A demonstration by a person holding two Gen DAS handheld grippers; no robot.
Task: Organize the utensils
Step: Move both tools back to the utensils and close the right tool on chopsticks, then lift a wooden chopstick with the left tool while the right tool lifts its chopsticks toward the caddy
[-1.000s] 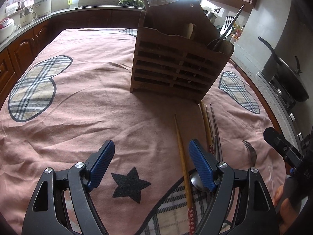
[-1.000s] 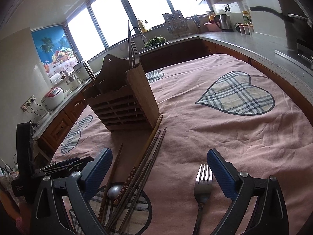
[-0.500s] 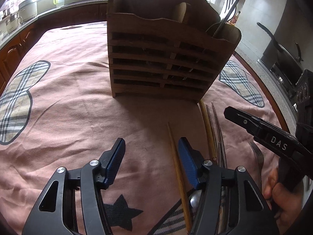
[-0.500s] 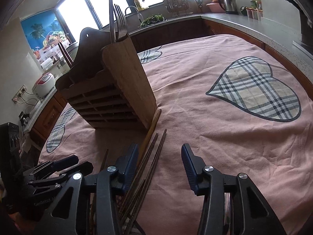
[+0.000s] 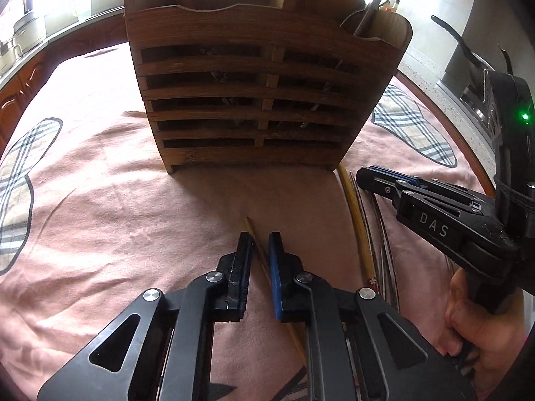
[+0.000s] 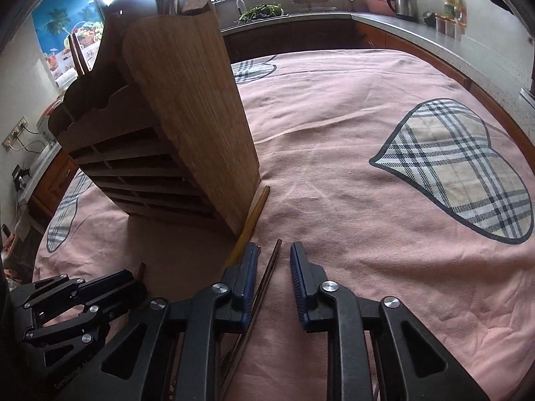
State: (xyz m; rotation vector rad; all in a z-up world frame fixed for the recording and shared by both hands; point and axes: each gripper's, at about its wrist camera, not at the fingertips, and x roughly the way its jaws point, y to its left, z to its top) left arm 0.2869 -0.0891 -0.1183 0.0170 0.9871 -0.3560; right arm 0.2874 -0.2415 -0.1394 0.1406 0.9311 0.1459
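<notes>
A slatted wooden utensil holder [image 5: 254,100] stands on the pink tablecloth [image 5: 100,200], with forks standing in its right compartment [image 5: 374,6]. My left gripper [image 5: 260,239] is nearly shut around a single wooden chopstick [image 5: 251,230] lying on the cloth. More chopsticks [image 5: 357,220] and thin metal ones [image 5: 381,234] lie to the right. My right gripper [image 6: 274,250] is half closed, straddling a dark metal chopstick [image 6: 272,260] beside the holder [image 6: 187,113]; a wooden chopstick [image 6: 254,214] lies against the holder's base.
Plaid heart patches [image 6: 458,167] decorate the cloth. Kitchen counters ring the table, with a kettle [image 6: 401,0] and a pan [image 5: 468,56] on the stove side. The right gripper's body [image 5: 434,220] is close to my left one.
Both grippers moved forward toward the holder and down to the cloth. Both closed from wide open, the left onto a wooden chopstick, the right around a metal chopstick.
</notes>
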